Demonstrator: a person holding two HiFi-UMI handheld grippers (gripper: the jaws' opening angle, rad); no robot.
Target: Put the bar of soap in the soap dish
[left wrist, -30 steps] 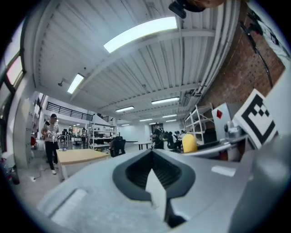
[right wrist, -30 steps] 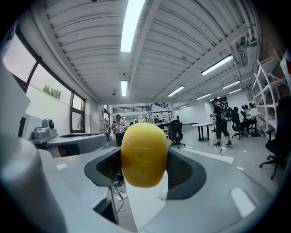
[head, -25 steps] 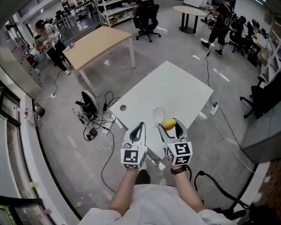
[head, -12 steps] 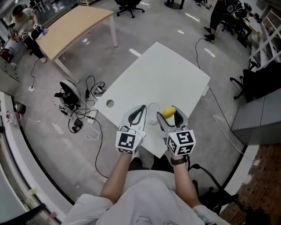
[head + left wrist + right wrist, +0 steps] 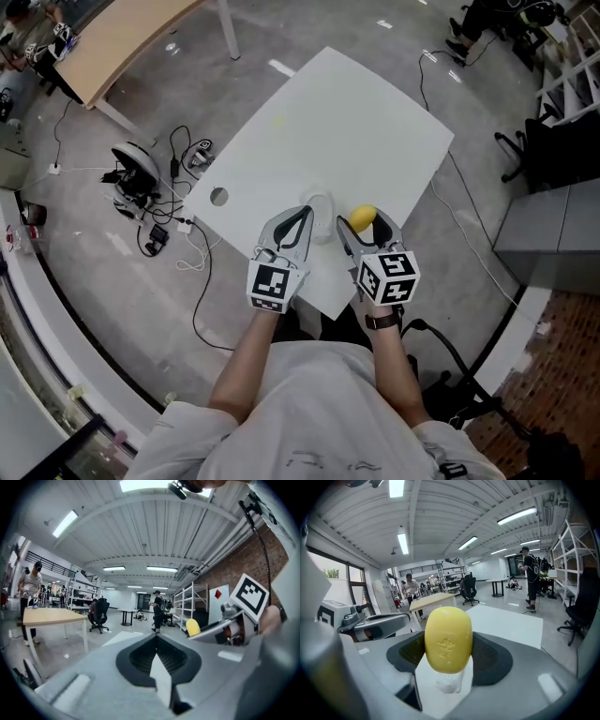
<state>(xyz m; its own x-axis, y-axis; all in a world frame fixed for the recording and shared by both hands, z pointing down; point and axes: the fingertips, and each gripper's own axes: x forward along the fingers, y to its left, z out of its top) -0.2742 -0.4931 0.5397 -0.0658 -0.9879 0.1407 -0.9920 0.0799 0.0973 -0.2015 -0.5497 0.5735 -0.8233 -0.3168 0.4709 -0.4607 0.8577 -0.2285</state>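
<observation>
- The white table (image 5: pixel 356 122) fills the middle of the head view, standing on a grey floor, with a wooden table (image 5: pixel 122 37) well apart at the far left.
- A tangle of cables (image 5: pixel 173 239) lies on the floor to the left of the white table.
- The person's forearms reach out over the near edge of the white table, each hand holding a gripper that carries a cube with square markers.
- The left gripper (image 5: pixel 300 216) sits over the near part of the table; in its own view its jaws (image 5: pixel 157 637) are pressed together with nothing between them.
- The right gripper (image 5: pixel 362 223) is level with it, just to the right, and its jaws are clamped on the bar of soap (image 5: pixel 448 639).
- The soap dish (image 5: pixel 319 203), a pale oval, rests on the white table between the tips of the two grippers, touching neither as far as the head view shows.
- The bar of soap (image 5: pixel 362 218) is yellow and rounded, with a stamped mark on its face. It stands upright between the right gripper's dark pads, outside the dish and just to its right.
</observation>
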